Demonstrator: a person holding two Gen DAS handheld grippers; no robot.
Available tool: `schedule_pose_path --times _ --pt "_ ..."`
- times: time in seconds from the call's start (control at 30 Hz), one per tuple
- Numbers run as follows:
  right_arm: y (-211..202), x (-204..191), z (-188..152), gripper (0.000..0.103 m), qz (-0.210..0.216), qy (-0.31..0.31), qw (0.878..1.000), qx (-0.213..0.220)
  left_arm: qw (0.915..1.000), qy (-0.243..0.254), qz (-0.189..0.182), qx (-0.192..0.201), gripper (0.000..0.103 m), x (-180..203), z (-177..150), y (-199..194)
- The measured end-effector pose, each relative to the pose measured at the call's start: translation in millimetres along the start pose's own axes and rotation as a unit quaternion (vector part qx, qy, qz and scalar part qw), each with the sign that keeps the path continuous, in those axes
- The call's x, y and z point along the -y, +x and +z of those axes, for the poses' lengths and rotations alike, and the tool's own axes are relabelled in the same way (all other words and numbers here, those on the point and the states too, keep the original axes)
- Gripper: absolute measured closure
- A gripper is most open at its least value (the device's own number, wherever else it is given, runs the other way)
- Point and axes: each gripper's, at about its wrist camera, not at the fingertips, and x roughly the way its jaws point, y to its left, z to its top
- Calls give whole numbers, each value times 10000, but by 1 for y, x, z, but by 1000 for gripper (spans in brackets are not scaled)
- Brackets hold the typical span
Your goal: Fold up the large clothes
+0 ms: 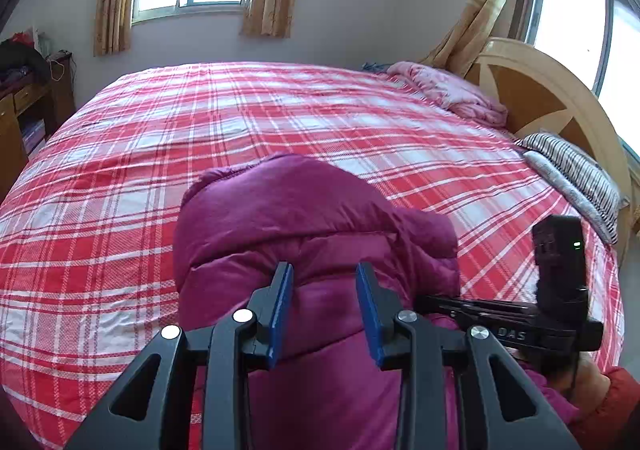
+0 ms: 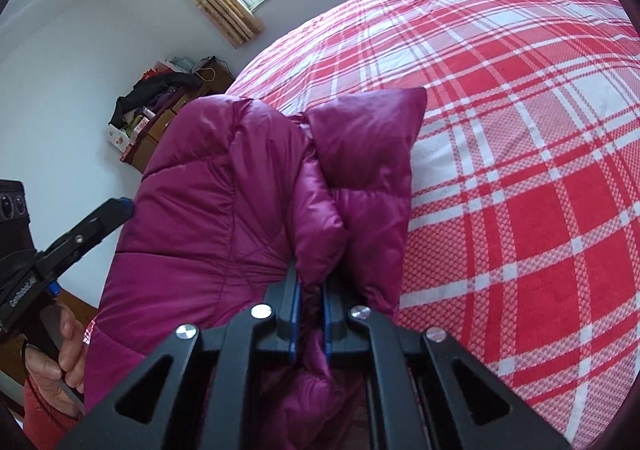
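Observation:
A magenta puffer jacket (image 1: 304, 209) lies bunched at the near edge of the bed. In the left wrist view my left gripper (image 1: 325, 292) hovers over it with its blue pads apart and no fold pinched between them. In the right wrist view the left gripper (image 2: 116, 209) sits just off the jacket's left edge. My right gripper (image 2: 311, 282) is shut on a puffy fold of the jacket (image 2: 224, 185), and the collar part stands up beyond its fingers. The right gripper's camera (image 1: 560, 250) shows at the jacket's right side.
A red-and-white plaid cover (image 1: 280, 109) spreads over the bed. At the wooden headboard (image 1: 540, 89) lie a pink quilt (image 1: 452, 93) and striped pillows (image 1: 576, 169). A cluttered wooden desk (image 1: 24, 109) stands left of the bed. A hand (image 2: 60, 350) grips the left tool's handle.

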Motion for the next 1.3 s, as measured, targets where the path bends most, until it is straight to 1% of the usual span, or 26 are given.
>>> schedule_pose_path --times 0.03,0.13,0.27,0.37,0.4,0.47,0.53,0.57,0.6,0.63,0.7,0.77,0.8,0.9,0.93,0.97,1.07,1.17,1.2,1.23,1.3 --pt "0 1 0 96 30 5 10000 -17 10000 -10 47 -43 69 1 -4 7" --pt "2 8 5 96 194 73 9998 -82 9998 -129 123 47 69 -5 -22 15" --pt "5 18 6 96 420 257 9987 -95 9991 -414 58 54 69 -15 -27 22" --pt "0 20 8 96 459 346 9983 -135 9989 -381 262 -75 69 -14 -27 35" --pt "-6 19 10 95 382 307 9987 -150 9988 -269 391 -109 69 -9 -27 36" --pt "-27 11 17 94 52 190 9998 -55 9981 -58 609 -106 69 -2 -27 36" --pt "-54 -4 24 85 -402 -46 9990 201 9970 34 762 -100 69 4 -27 38" --pt "-62 -13 27 83 -588 -126 9979 227 9966 56 816 -98 69 4 -27 38" --pt "-70 -24 30 83 -661 -152 9975 216 9961 81 874 -94 69 6 -27 39" --pt "-74 -32 32 83 -627 -95 9978 215 9954 112 942 -93 69 8 -27 39" --pt "-77 -46 34 83 -637 216 9974 271 9940 175 1075 -93 69 11 -27 41" --pt "-66 -56 35 83 -714 560 9954 312 9927 223 1178 -102 68 15 -26 43" --pt "-55 -59 32 83 -839 660 9939 274 9923 233 1209 -98 68 15 -26 43" --pt "-21 -48 24 84 -1556 609 9857 228 9927 200 1189 -92 68 12 -25 44" --pt "-12 -43 18 89 -1711 538 9834 281 9929 183 1167 -96 68 10 -25 44" --pt "-10 -39 13 93 -1790 469 9821 353 9934 157 1131 -100 68 10 -24 45" --pt "-4 -38 5 93 -1971 95 9788 545 9955 18 939 -135 68 2 -22 43" --pt "7 -41 -4 93 -2258 -446 9710 641 9980 -146 562 -237 68 -10 -14 37" --pt "8 -40 -3 93 -2247 -440 9714 629 9985 -201 424 -273 68 -16 -6 36" --pt "8 -37 0 93 -2194 -399 9730 603 9986 -219 400 -282 68 -20 -1 35" --pt "9 -34 0 93 -2102 -391 9752 567 9983 -207 476 -256 68 -29 14 37"
